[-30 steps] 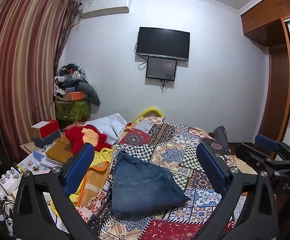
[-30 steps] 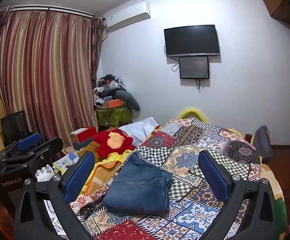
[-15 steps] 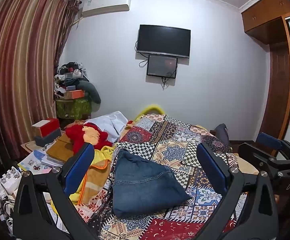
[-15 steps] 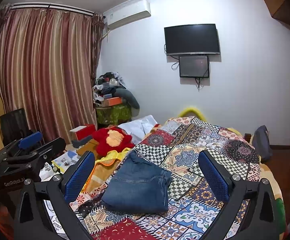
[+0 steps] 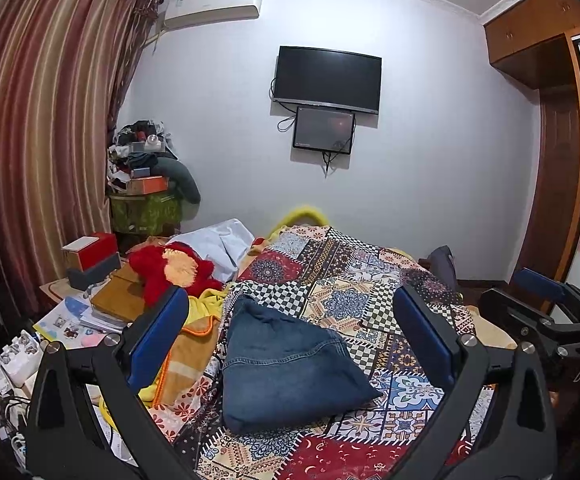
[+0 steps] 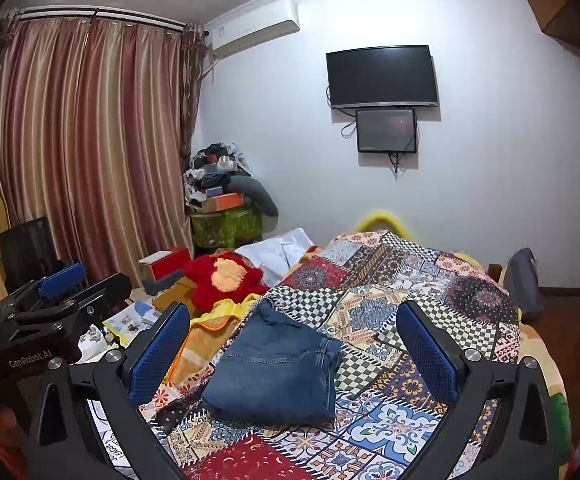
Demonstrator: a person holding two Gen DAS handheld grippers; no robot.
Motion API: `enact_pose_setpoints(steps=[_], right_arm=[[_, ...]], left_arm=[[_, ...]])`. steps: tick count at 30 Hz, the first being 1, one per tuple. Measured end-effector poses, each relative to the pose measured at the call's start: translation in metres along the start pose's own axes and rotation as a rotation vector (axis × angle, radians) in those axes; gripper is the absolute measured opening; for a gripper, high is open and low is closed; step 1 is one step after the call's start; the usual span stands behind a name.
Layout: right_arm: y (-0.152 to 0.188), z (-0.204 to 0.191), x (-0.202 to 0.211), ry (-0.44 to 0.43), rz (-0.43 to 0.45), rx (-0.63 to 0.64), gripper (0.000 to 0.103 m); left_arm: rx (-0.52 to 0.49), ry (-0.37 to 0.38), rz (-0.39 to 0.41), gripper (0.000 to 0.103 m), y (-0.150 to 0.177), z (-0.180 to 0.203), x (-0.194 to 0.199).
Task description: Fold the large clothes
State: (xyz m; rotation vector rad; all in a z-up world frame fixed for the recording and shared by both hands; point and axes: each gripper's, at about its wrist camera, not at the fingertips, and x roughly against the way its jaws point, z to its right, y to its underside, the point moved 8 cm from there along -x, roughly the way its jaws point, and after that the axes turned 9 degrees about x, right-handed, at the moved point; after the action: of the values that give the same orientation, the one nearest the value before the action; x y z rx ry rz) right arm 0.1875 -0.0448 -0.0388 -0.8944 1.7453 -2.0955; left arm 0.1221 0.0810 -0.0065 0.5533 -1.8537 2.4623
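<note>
A pair of blue jeans (image 5: 286, 364) lies folded into a compact bundle on the patchwork bedspread (image 5: 354, 304). My left gripper (image 5: 292, 316) hangs above and short of it, open, its blue pads wide apart with nothing between them. In the right wrist view the same jeans (image 6: 278, 372) rest on the bedspread (image 6: 406, 304), and my right gripper (image 6: 296, 324) is also open and holds nothing. Each gripper shows in the other's view: the right one (image 5: 546, 304) at the right edge, the left one (image 6: 54, 288) at the left edge.
A red and orange plush toy (image 5: 174, 268), a white cloth (image 5: 222, 240) and a yellow-orange blanket (image 5: 188, 344) lie left of the jeans. Boxes, books and papers (image 5: 90, 280) crowd the bedside. Curtains (image 5: 38, 128) hang left, a wardrobe (image 5: 550, 160) stands right.
Both grippers have drifted slightly up and back, so the bed sits a little lower in view. The jeans have not moved, and both grippers stay open.
</note>
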Motion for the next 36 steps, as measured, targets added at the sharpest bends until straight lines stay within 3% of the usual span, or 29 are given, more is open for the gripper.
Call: enact_pose_setpoints(steps=[36], right_arm=[[0.004, 0.011, -0.002, 0.016, -0.004, -0.036, 0.103]], left_arm=[[-0.032, 0.058, -0.03, 0.103, 0.003, 0.018, -0.007]])
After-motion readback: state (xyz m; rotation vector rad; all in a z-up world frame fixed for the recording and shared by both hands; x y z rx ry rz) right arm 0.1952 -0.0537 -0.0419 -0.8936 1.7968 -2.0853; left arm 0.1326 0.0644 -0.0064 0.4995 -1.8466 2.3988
